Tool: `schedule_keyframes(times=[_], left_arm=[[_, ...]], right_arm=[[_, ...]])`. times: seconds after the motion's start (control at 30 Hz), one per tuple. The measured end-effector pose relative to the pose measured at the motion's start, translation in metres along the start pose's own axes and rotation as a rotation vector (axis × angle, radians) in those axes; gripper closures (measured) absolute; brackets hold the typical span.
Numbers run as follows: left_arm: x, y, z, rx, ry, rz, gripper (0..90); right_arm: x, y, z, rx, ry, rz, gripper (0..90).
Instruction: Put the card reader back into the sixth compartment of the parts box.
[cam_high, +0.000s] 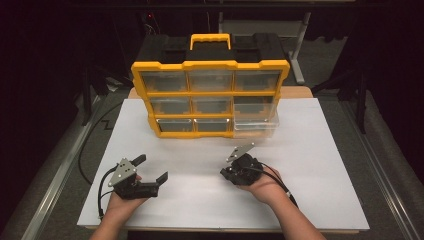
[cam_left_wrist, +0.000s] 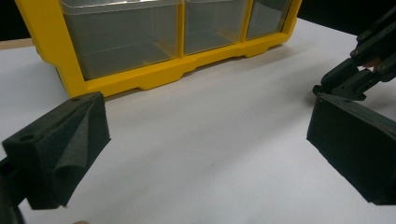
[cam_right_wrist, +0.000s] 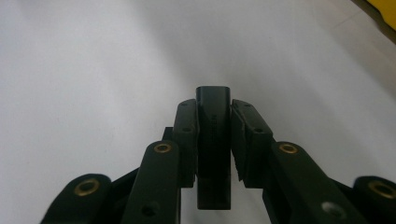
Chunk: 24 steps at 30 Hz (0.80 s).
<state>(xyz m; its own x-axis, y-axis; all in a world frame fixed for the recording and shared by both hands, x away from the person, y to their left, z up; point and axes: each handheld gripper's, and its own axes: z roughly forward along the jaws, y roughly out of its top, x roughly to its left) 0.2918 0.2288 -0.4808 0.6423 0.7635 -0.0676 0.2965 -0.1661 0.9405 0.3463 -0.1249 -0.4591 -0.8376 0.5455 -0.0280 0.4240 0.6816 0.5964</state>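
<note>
A yellow drawer organizer (cam_high: 210, 95) with clear drawers stands at the back of the white board (cam_high: 310, 170); its bottom right drawer (cam_high: 256, 125) is pulled partly out. My left gripper (cam_high: 153, 168) rests low on the board at the front left, jaws wide open and nothing between them (cam_left_wrist: 208, 140). The organizer's bottom drawers (cam_left_wrist: 126, 42) lie ahead of it. My right gripper (cam_high: 226, 173) sits at the front centre right, pointing left. In the right gripper view it (cam_right_wrist: 213, 140) is shut on a small black oblong piece (cam_right_wrist: 213, 107), held upright between the pads above the white surface.
The organizer has a yellow handle (cam_high: 210, 40) on a black top. Dark floor and metal frame legs (cam_high: 300, 50) surround the board. Cables (cam_high: 87, 150) trail off the left side. My right gripper (cam_left_wrist: 362, 70) shows at the top right of the left gripper view.
</note>
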Motion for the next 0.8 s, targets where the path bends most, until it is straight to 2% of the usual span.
schedule_keyframes(times=[0.27,0.8], left_arm=[[0.000,0.000,0.000,0.006,-0.001,0.015,0.3],[-0.001,0.000,0.000,0.005,-0.004,0.020,0.3]], right_arm=[[-0.005,-0.009,-0.013,0.018,-0.011,-0.007,74.1],[-0.017,-0.033,-0.039,0.054,-0.041,0.011,74.4]])
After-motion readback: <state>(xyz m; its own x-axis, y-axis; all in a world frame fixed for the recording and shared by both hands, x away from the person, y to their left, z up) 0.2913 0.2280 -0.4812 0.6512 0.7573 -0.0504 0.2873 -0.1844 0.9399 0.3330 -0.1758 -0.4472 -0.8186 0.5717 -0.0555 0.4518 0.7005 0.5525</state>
